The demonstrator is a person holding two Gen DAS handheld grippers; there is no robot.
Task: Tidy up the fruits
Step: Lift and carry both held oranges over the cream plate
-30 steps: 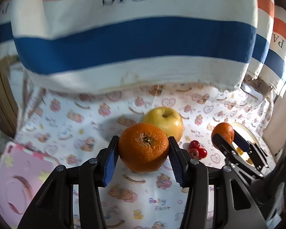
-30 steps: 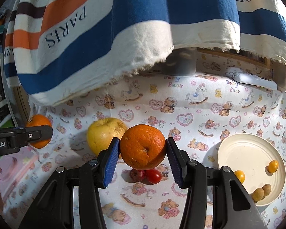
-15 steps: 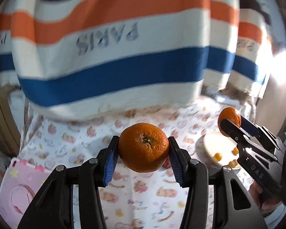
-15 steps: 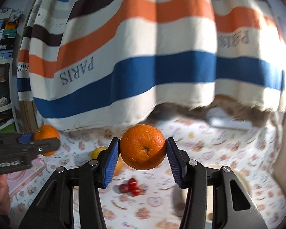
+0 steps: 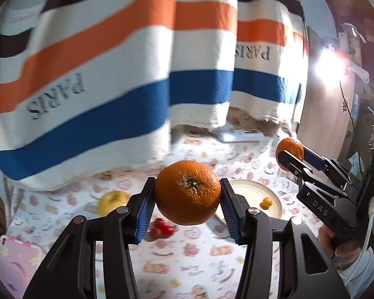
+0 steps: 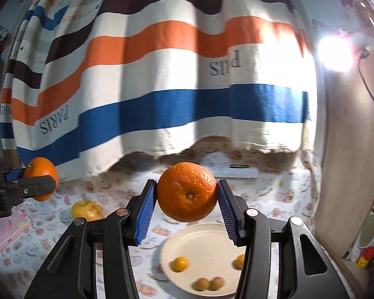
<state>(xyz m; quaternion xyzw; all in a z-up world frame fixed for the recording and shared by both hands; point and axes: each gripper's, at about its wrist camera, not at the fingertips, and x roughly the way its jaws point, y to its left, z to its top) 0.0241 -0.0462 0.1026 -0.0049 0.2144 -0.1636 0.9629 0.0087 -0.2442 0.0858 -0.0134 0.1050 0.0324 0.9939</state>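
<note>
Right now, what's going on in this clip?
A person holds a gripper in each hand, and each is shut on an orange, both lifted off the table. The left gripper carries the left orange; the right gripper carries the right orange above the plate, which already holds small yellow fruits. An apple and cherries remain on the tablecloth.

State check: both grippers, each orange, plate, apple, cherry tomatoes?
left gripper: shut on left orange, held in the air
right gripper: shut on right orange, above the plate's far edge
plate: holds four small yellow fruits
apple: lying on the cloth
cherry tomatoes: loose on the cloth
</note>
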